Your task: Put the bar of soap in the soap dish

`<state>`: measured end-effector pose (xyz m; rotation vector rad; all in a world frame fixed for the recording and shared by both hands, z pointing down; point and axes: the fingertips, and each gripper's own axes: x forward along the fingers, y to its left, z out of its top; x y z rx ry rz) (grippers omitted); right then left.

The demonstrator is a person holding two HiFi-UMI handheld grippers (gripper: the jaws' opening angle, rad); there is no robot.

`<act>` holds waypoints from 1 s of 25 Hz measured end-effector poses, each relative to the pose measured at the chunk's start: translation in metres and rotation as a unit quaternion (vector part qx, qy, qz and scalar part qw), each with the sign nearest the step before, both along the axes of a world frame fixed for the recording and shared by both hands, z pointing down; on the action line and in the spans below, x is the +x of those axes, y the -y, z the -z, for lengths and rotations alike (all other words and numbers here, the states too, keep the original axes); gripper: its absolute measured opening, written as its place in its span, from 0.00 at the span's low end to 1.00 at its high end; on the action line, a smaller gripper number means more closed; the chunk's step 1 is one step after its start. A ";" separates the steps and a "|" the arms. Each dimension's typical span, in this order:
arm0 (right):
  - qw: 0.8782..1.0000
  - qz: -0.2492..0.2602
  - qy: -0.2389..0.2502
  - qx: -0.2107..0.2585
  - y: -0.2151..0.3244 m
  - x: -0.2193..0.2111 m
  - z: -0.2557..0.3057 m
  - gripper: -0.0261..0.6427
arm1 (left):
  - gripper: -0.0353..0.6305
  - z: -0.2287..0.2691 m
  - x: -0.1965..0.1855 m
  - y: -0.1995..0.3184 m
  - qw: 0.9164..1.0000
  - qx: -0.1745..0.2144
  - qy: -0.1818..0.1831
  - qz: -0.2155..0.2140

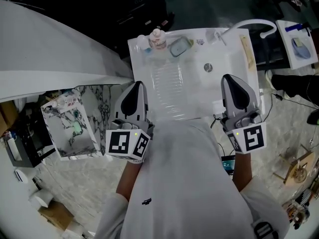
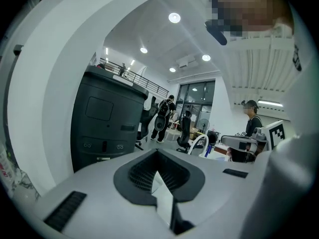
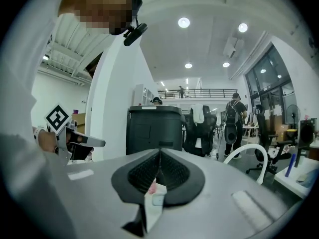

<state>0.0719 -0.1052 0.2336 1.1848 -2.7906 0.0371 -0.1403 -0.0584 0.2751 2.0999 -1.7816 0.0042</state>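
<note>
White moulded sink unit (image 1: pixel 239 59) fills the middle of the head view, with a round metal drain (image 1: pixel 208 67) in its basin and a curved white tap (image 1: pixel 251 24) at its far right corner. Along its far edge sits the grey-blue rounded soap dish (image 1: pixel 180 47), just beside a small pink-labelled bottle (image 1: pixel 157 39). A paler slab lies inside the dish; it is too small to tell for certain whether it is the bar of soap. The left gripper (image 1: pixel 138 84) and the right gripper (image 1: pixel 227 77) hang over the sink unit's near edge, well apart from the dish. Both are clenched, jaws together, with nothing between them.
</note>
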 end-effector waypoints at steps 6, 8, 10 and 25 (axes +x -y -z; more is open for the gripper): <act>1.000 0.008 0.006 -0.009 -0.005 -0.006 -0.007 0.06 | 0.07 -0.001 0.004 -0.003 1.000 -0.002 -0.002 0.000; 1.000 0.009 0.008 -0.010 -0.006 -0.006 -0.007 0.06 | 0.07 -0.001 0.005 -0.003 1.000 -0.001 -0.004 0.000; 1.000 0.009 0.011 -0.009 -0.008 -0.006 -0.007 0.06 | 0.07 0.000 0.006 -0.003 1.000 0.001 -0.008 0.001; 1.000 0.009 0.011 -0.015 -0.009 -0.012 -0.010 0.06 | 0.07 0.002 0.009 -0.006 1.000 0.002 -0.019 0.003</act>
